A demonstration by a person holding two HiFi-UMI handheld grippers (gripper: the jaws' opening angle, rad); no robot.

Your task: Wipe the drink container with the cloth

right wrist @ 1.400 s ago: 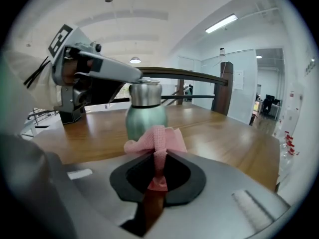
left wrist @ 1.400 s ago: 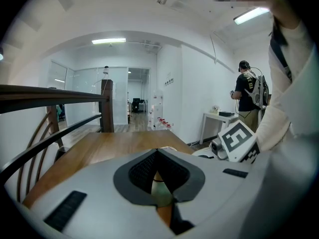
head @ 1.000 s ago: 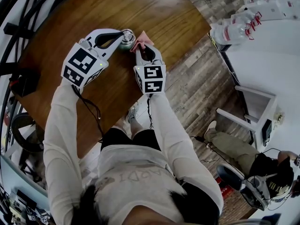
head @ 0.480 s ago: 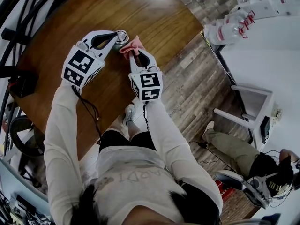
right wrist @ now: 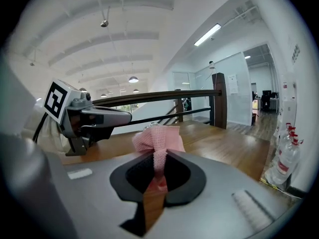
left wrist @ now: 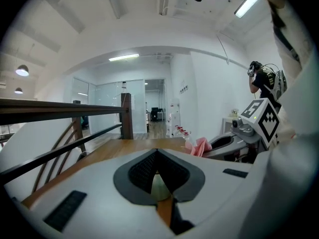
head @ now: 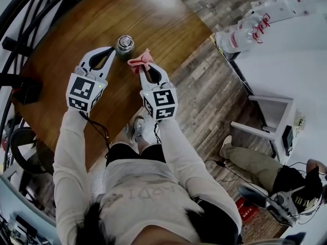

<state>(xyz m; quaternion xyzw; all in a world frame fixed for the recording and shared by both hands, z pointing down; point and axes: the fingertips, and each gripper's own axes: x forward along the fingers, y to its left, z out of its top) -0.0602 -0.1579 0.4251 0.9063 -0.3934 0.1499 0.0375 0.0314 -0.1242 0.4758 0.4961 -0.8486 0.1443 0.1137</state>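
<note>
The drink container (head: 124, 44), a small metal can, stands upright on the round wooden table (head: 153, 14). My left gripper (head: 111, 51) lies just short of it with its jaws shut and nothing between them. Through the gap behind its tips a pale rounded thing (left wrist: 159, 187) shows. My right gripper (head: 144, 70) is shut on a pink cloth (head: 140, 61), which bunches up past its tips (right wrist: 158, 138), a little nearer me than the can. Each gripper view shows the other gripper beside it: the left one (right wrist: 99, 117) and the right one with the cloth (left wrist: 200, 146).
A dark railing (head: 30, 14) curves round the table's far left side. A black object (head: 25, 88) sits at the table's left edge. On the plank floor to the right is a pack of plastic bottles (head: 242, 33), beside a white table (head: 286, 75). A person sits at the lower right (head: 265, 167).
The left gripper has let go of the can, shut and drawn back towards me. The right gripper has pulled the cloth back from the can's side.
</note>
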